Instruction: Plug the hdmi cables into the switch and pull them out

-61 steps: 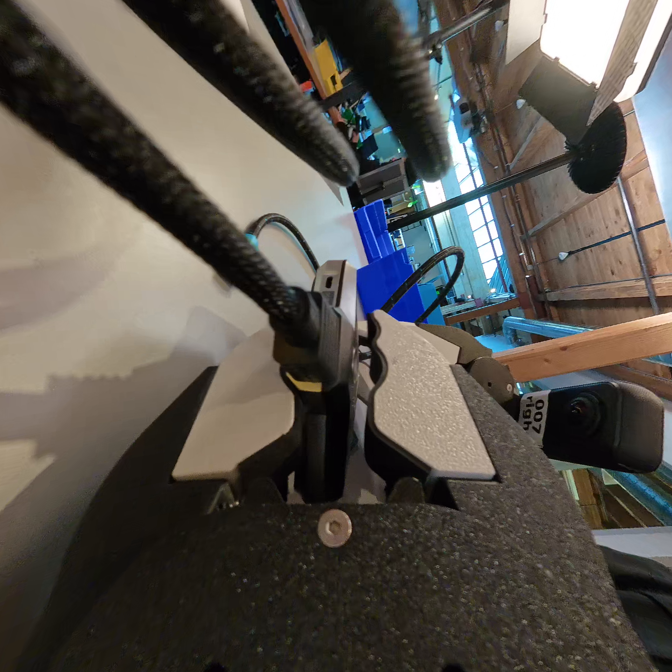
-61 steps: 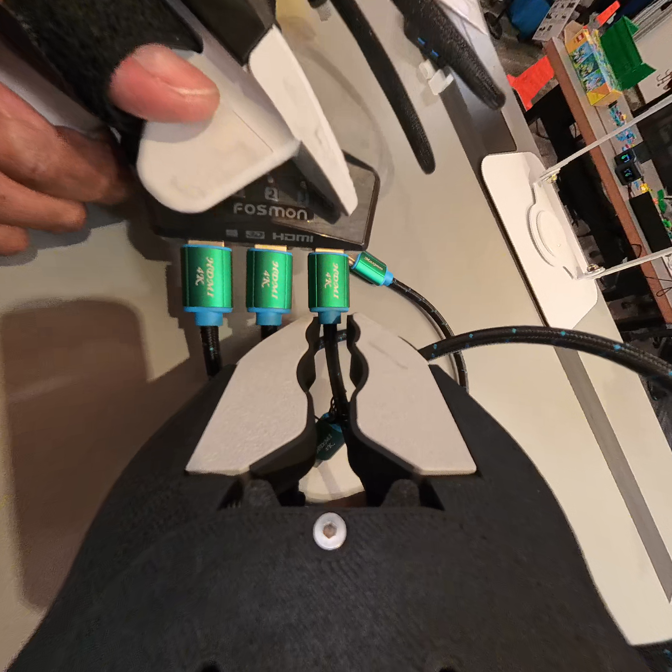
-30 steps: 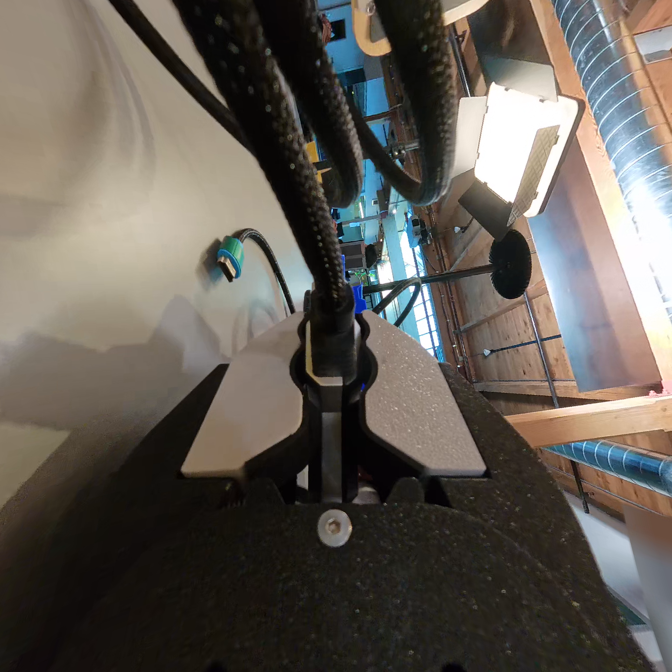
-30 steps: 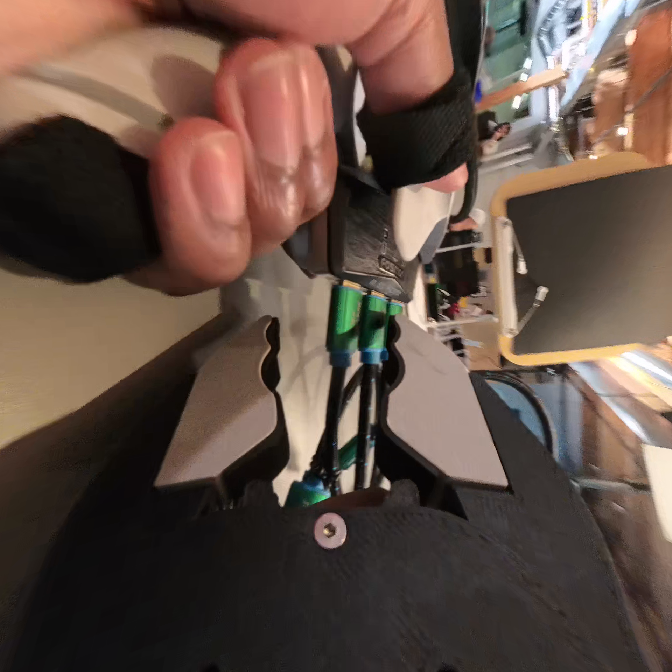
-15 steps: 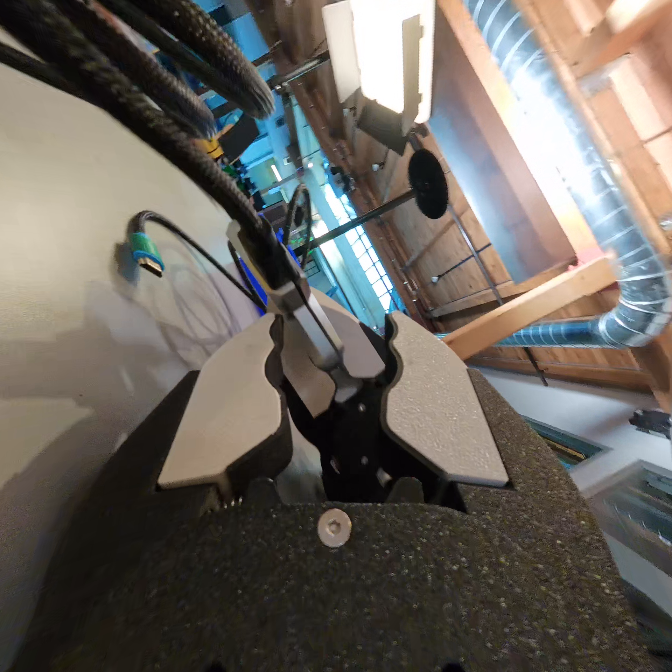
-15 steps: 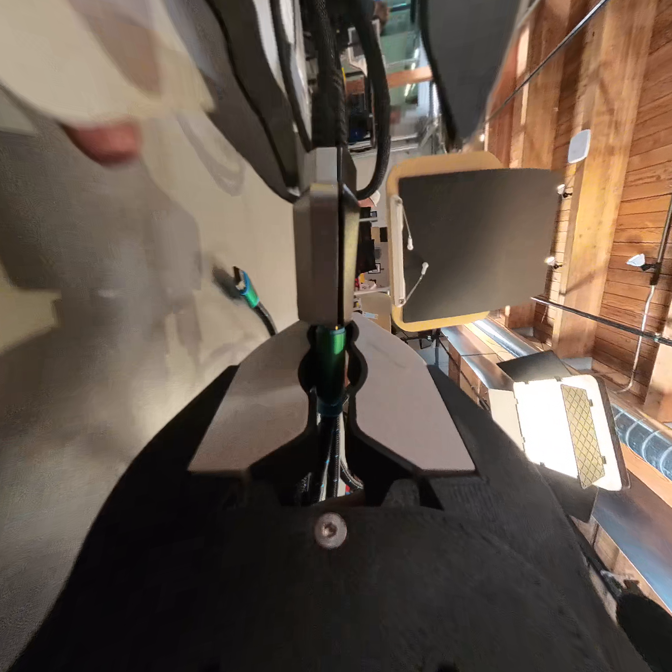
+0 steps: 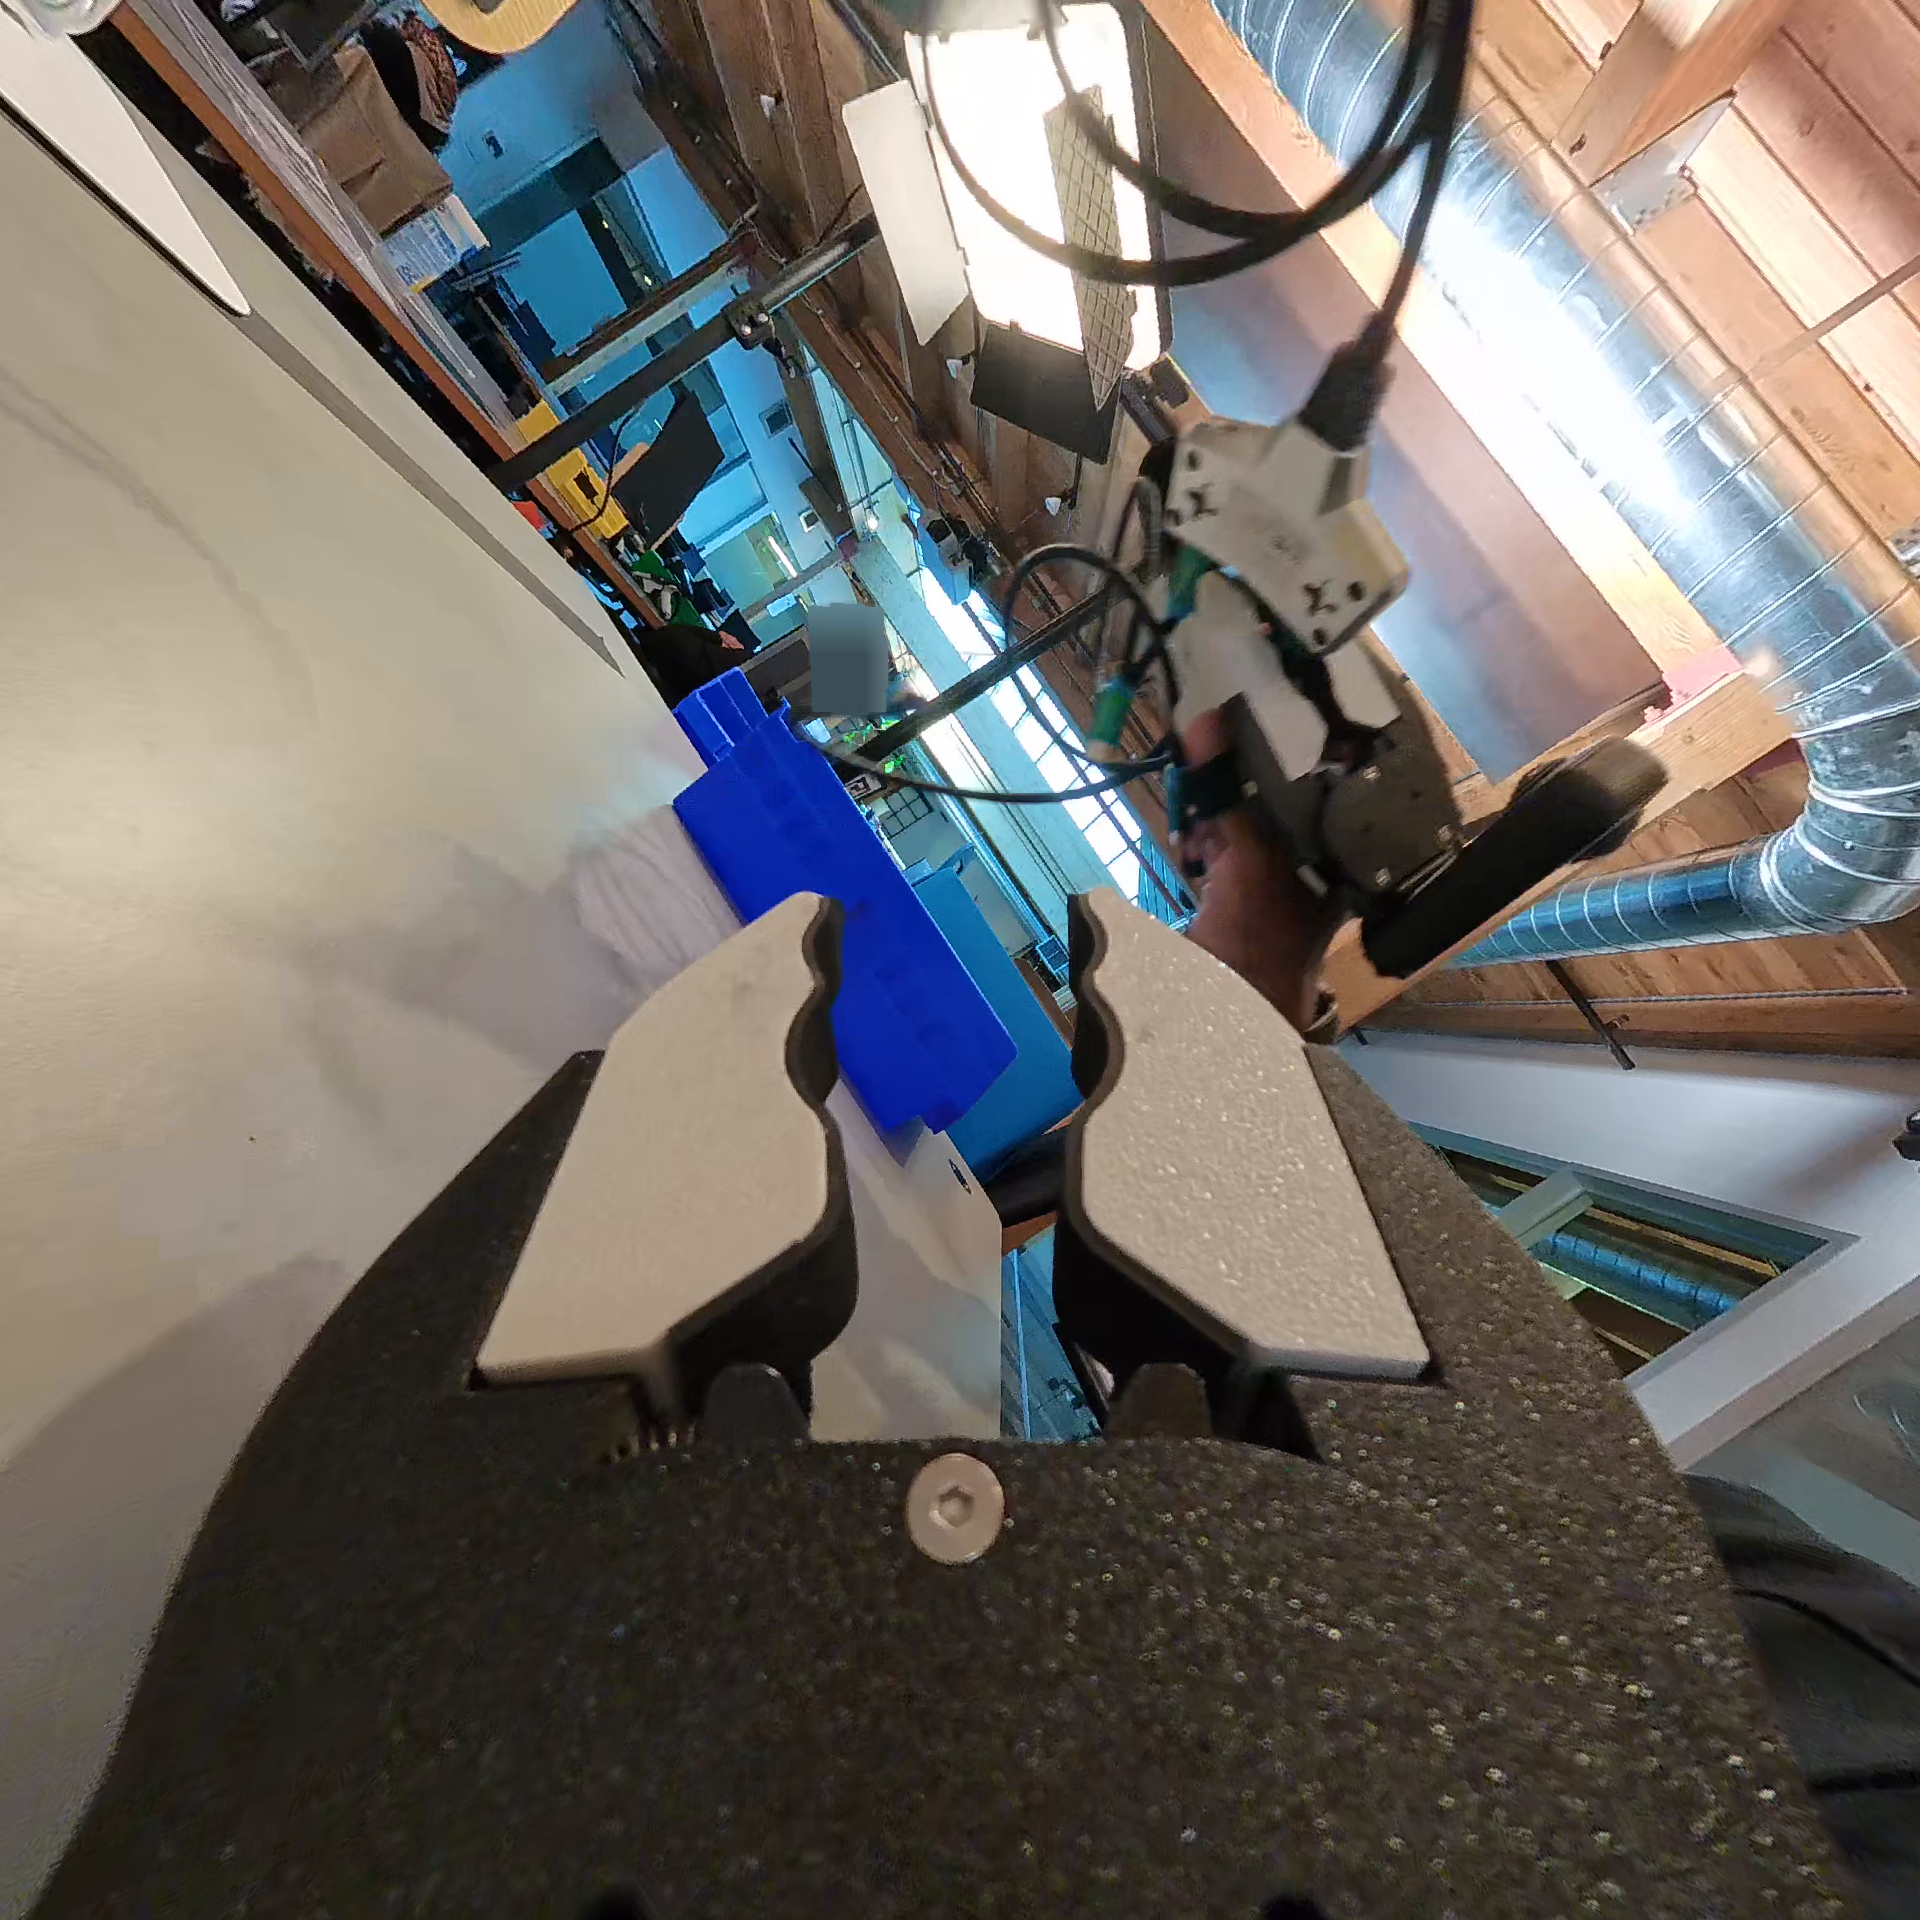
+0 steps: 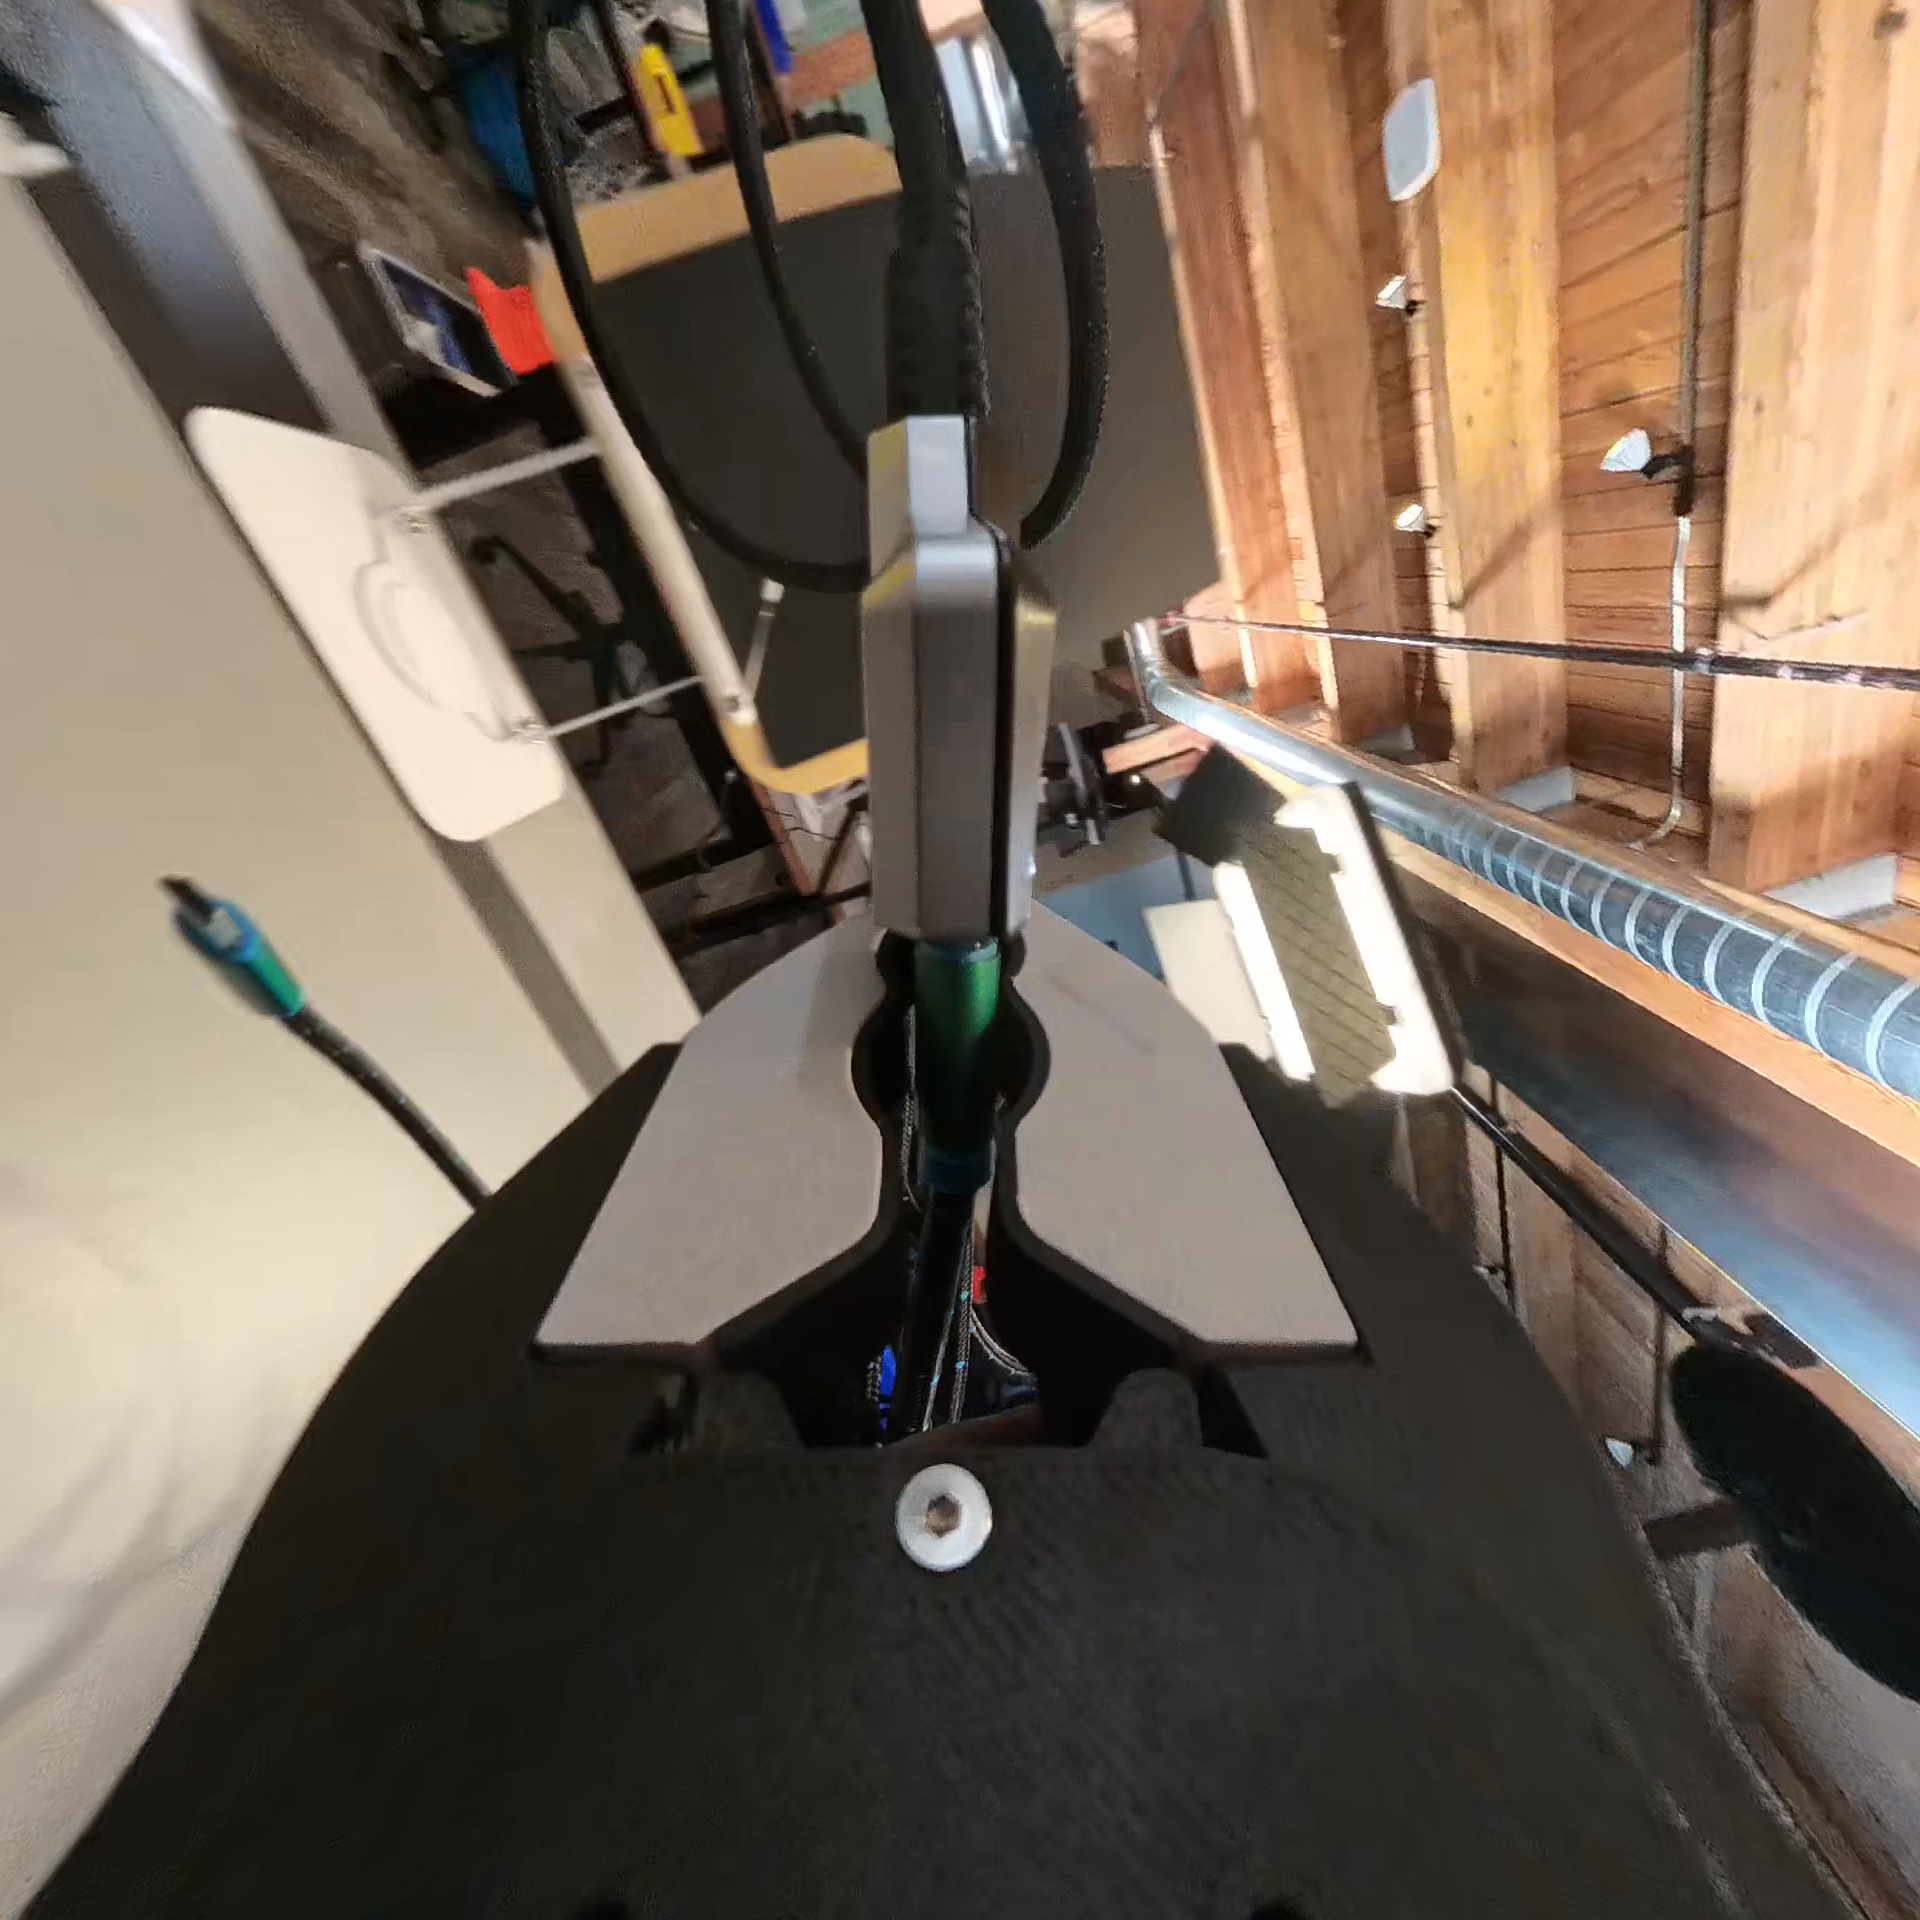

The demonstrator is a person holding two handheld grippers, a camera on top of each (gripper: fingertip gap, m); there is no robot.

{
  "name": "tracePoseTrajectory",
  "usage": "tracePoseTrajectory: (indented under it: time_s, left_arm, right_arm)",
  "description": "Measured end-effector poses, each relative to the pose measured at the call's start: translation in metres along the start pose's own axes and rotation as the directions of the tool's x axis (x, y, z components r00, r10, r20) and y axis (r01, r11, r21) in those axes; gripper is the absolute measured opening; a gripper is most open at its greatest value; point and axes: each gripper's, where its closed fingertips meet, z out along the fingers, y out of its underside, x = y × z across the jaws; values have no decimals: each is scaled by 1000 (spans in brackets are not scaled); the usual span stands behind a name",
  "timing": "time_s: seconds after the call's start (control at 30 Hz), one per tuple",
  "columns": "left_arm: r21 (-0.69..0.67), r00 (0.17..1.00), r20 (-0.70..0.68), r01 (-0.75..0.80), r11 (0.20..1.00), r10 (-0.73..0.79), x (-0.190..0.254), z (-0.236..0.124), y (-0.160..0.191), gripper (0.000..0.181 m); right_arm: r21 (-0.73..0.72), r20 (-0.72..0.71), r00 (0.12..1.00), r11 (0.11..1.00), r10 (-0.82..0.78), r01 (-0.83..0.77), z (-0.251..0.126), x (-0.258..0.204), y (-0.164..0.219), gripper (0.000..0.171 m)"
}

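My right claw (image 8: 951, 1023) is closed on the green plug (image 8: 954, 1023) of an HDMI cable, which sits in the notch between my fingers. The switch (image 8: 940, 675) stands edge-on straight ahead of the tips, lifted off the table (image 8: 156, 727), with the plug seated in its near end and black braided cables (image 8: 935, 260) leaving its far end. A loose green-and-blue connector (image 8: 234, 956) hangs off to my left (unplugged). My left claw (image 7: 951, 1013) is spread wide and holds nothing; the switch (image 7: 1273, 520) hangs ahead and to its right.
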Motion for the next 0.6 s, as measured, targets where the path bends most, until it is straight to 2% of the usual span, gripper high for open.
tracePoseTrajectory:
  time_s: [0.13,0.23,0.47,0.6]
  left_arm:
    - [-4,1000,2,-13,1000,13,1,0,1,42]
    - [-6,1000,6,-25,1000,25,1,1,2,41]
    - [-1,998,13,-54,999,54,3,1,3,40]
    - [-4,998,25,-62,998,62,1,2,3,40]
  right_arm:
    - [21,-67,998,1000,16,-15,-13,79,20,12]
    - [53,-54,993,994,101,-98,-23,109,50,12]
    - [72,40,932,929,361,-363,-32,89,165,12]
    - [111,82,875,868,477,-484,-38,73,217,12]
